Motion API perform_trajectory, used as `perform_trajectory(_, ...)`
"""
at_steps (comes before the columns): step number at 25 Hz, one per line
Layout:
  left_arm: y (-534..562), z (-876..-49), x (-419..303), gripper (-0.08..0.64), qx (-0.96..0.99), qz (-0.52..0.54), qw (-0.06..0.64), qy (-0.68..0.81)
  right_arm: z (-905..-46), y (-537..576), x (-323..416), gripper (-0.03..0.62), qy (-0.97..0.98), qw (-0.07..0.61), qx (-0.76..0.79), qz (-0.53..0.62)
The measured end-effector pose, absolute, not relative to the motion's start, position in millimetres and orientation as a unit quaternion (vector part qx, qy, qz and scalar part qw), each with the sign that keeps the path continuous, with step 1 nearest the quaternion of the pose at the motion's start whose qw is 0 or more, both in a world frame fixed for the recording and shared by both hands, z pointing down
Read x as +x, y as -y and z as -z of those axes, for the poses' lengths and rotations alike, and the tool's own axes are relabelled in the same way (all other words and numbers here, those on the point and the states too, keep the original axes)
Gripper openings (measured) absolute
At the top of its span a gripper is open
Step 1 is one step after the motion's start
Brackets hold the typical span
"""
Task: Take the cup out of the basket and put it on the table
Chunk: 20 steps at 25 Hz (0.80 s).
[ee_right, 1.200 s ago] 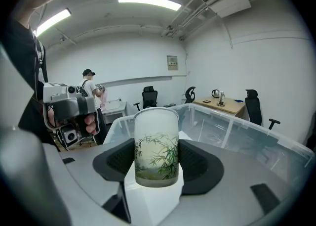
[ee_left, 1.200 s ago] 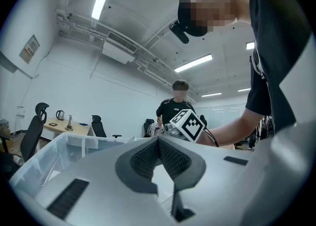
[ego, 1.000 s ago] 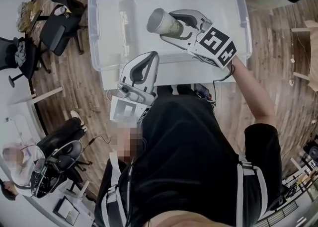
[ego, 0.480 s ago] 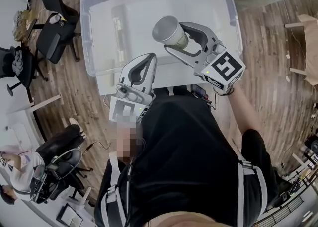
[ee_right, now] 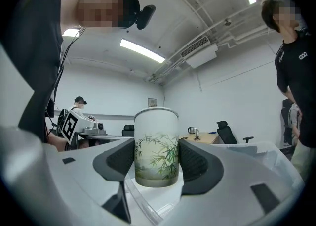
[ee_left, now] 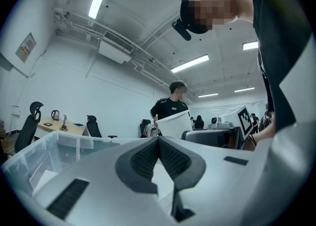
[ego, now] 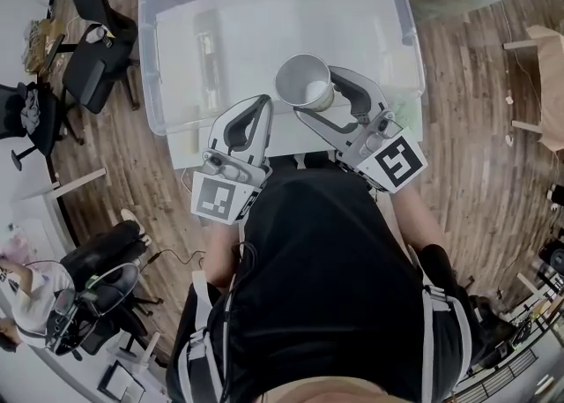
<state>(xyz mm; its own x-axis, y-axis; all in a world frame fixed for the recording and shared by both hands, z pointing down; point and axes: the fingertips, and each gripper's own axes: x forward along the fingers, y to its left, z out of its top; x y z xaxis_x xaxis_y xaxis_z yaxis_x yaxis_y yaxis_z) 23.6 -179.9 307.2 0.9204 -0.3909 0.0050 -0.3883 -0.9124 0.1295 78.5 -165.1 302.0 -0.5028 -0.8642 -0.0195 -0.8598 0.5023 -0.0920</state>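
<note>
Clear plastic basket (ego: 146,57): cup (ego: 306,81), tilted over its middle a second ago, now upright at its near rim, clamped between right gripper (ego: 315,94) jaws. Lift-out nearly done. Idle left gripper (ego: 263,103) closed, empty (at that rim). Bare table (ego: 183,151) strip beside basket: tight room.

- Under my right gripper's (ego: 310,98) white bamboo-print cup (ego: 304,81), the clear plastic basket's (ego: 152,57) near wall bars the way.
- Towards my left gripper (ego: 263,103), bare white table (ego: 284,142) lies open.
</note>
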Motion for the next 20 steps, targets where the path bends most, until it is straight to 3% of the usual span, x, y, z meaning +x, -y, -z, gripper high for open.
perform_trajectory(20,126,-322,61,0.017,0.97,-0.015,0.072,0.231,-324,117,122,0.279,-0.867,0.055,-0.492,0.056)
